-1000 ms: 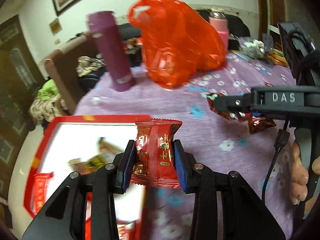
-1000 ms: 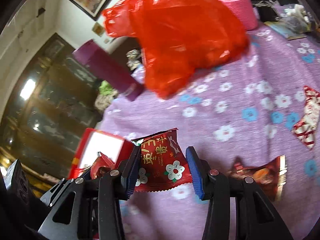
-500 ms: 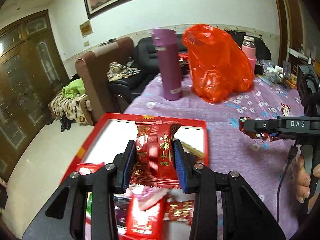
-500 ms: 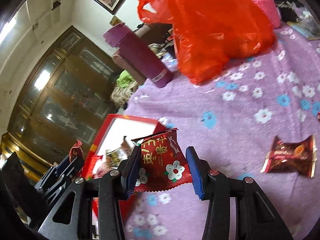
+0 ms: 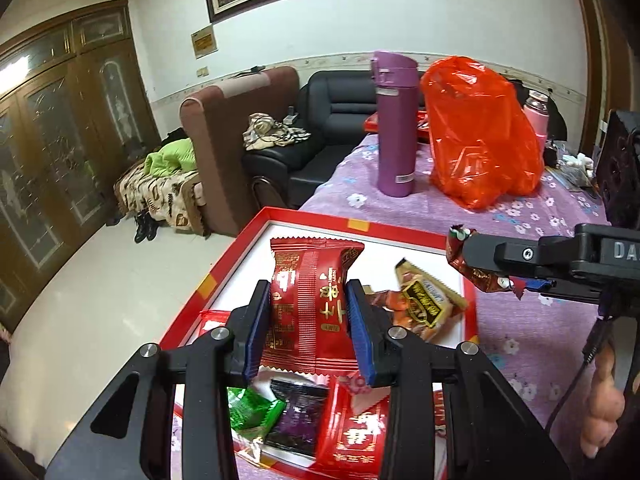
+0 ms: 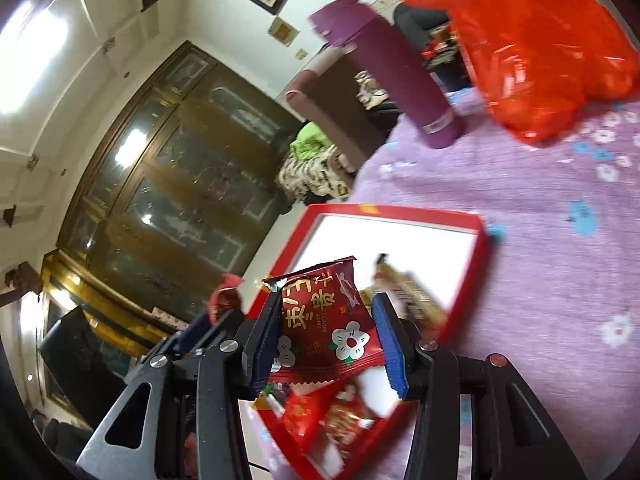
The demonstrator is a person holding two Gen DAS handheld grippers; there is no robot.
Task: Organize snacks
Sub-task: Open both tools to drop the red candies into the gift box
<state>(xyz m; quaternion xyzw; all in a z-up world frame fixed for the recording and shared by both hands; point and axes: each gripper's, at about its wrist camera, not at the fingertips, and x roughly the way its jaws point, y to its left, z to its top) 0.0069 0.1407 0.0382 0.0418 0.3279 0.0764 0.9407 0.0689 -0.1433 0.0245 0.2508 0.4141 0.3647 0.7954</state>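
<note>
Red tray holds mixed snacks; both jaws pinch red packets above it

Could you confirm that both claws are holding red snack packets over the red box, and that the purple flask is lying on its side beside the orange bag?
One detail is wrong: the purple flask stands upright beside the orange bag, as the left wrist view shows. The rest holds: the left claw and the right claw each hold a red snack packet over the red box.

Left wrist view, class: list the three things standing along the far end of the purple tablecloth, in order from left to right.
Purple flask → orange plastic bag → pink bottle, partly hidden behind the bag.
</note>
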